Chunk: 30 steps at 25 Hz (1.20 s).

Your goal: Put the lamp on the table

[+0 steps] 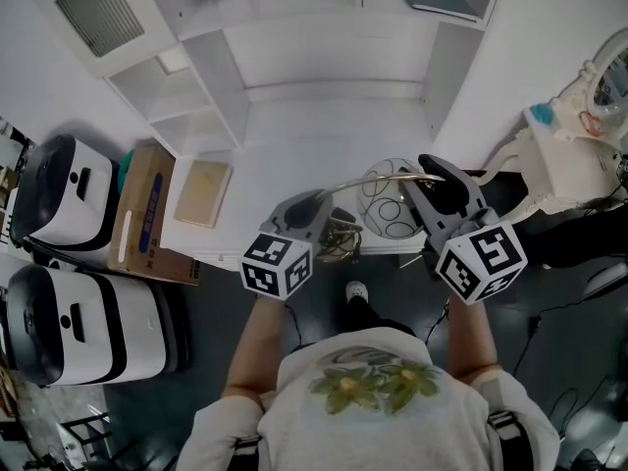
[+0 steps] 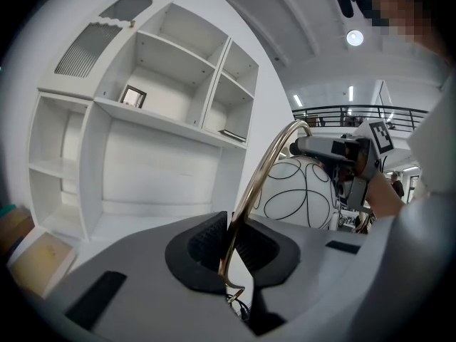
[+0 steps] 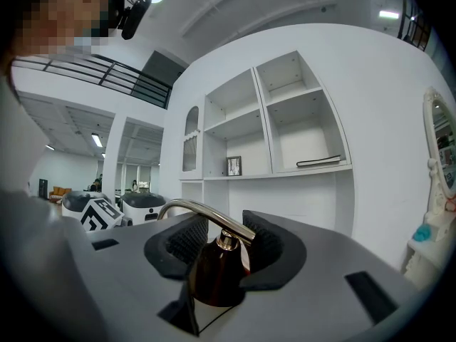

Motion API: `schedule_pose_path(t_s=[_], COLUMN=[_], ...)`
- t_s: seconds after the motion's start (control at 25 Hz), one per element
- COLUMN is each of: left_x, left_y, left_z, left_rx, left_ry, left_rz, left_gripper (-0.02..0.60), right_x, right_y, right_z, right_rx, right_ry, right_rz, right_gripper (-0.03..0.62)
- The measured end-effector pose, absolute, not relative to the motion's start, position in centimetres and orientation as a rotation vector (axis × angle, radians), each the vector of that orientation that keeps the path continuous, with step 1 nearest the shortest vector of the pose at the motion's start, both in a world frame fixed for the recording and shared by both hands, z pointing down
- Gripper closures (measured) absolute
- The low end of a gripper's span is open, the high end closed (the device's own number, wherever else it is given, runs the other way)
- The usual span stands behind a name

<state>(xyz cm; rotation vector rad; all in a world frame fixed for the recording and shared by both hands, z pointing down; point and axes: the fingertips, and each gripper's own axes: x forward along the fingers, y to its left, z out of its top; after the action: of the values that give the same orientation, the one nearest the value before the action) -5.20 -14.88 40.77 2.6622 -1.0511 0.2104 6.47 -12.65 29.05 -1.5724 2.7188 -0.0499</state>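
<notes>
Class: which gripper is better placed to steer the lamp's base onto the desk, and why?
Probably left: the left gripper is shut on the gold stem near the base, while the right gripper holds the dark cap above the globe shade.

Brass-armed globe lamp (image 1: 391, 204) at table (image 1: 294, 165) edge

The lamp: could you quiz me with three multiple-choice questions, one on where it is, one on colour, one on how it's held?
1. Where is the lamp?
A on a shelf
B held by the left hand-held gripper and the right hand-held gripper
C on the box
2. Its globe is:
A white with black lines
B red
C green
3. The left hand-held gripper is:
A open, empty
B shut on a book
C shut on the lamp's arm
Answers: B, each gripper grips part of it; A, black loops cross the white ball; C, its jaws pinch the gold arm.
</notes>
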Motion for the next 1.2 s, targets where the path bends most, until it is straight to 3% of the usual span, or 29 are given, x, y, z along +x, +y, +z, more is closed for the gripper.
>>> schedule_pose_path(t_s=[1.2], left_x=[-0.5], left_y=[-23.5], left_z=[41.6], left_rx=[2.640], left_ry=[-1.038], left_rz=[0.180], left_gripper=[0.537], right_x=[10.5], right_y=[-21.5], right_z=[29.3], right_rx=[-1.581], right_ry=[2.784], right_rz=[-0.019], right_gripper=[0.427])
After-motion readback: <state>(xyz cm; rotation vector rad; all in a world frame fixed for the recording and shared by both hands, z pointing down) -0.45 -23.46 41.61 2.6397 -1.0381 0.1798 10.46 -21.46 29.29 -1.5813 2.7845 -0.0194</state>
